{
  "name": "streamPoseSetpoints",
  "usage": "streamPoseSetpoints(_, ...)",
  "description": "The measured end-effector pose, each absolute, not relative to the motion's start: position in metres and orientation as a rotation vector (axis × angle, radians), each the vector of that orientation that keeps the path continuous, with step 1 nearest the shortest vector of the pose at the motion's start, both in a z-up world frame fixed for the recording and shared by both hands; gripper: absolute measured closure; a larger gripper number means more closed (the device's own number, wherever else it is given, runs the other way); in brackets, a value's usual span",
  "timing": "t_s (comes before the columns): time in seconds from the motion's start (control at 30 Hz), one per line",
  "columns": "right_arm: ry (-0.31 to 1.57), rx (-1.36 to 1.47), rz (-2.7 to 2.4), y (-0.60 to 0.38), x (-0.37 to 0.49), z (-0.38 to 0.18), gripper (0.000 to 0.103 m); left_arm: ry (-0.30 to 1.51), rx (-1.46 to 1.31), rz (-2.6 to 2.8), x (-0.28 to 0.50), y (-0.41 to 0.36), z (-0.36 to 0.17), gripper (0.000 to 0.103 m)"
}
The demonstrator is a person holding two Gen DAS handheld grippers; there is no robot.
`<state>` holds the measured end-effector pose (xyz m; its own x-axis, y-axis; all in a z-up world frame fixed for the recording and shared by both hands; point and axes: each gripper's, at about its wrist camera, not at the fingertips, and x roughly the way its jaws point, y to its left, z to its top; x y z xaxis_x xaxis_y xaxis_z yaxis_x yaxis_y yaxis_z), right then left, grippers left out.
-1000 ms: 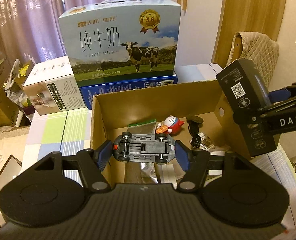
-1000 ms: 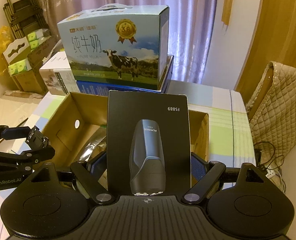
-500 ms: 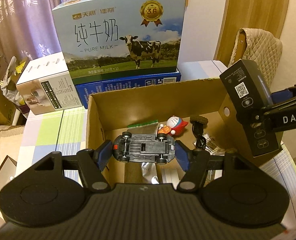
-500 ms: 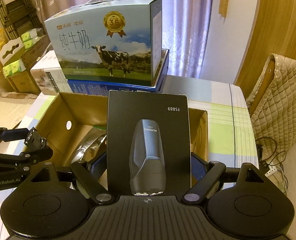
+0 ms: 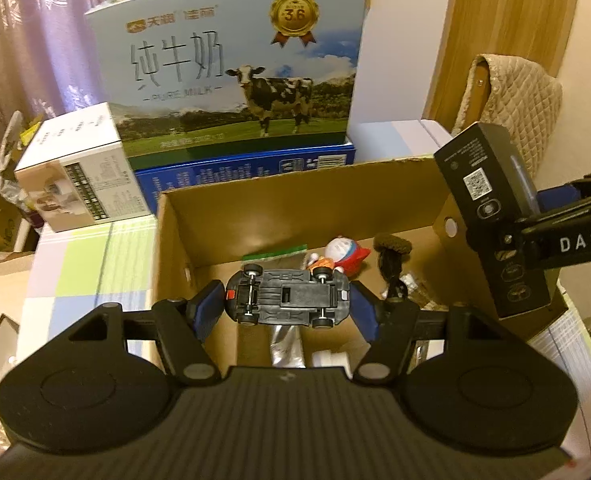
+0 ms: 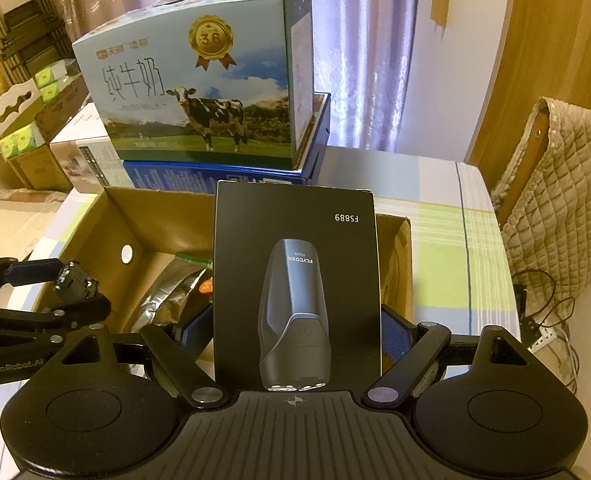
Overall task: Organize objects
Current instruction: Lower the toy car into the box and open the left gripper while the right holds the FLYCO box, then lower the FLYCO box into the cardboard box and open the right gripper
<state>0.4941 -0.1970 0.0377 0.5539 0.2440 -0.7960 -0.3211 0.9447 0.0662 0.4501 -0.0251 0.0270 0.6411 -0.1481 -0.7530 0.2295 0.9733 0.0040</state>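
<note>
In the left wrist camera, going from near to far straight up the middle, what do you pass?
Left gripper, shut on the upside-down toy car → red and white figurine in the cardboard box → flat blue box → milk carton → curtain.

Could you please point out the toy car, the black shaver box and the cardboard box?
toy car (image 5: 289, 298): left wrist view, underside chassis.
black shaver box (image 6: 295, 280): right wrist view, front face.
cardboard box (image 5: 295, 204): left wrist view, far inner wall.

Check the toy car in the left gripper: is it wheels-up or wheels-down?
Wheels toward the camera: the toy car, clamped end to end in the left gripper, shows its chassis and axles above the cardboard box.
</note>
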Motion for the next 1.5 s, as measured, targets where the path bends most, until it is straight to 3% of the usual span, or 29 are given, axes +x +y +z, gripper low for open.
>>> streamPoseSetpoints(0.03, 0.927, -0.089, 0.334, -0.1974, 0.4942, 0.037, 0.022, 0.844, 0.099, -0.207, 0.4509, -0.0259, 0.0257, 0.025)
streamPoseSetpoints(1.5, 0.925, -0.051, 0.329, -0.2027, 0.4926, 0.0386, 0.021, 0.848, 0.091, -0.2, 0.4446, -0.0215, 0.0301, 0.025)
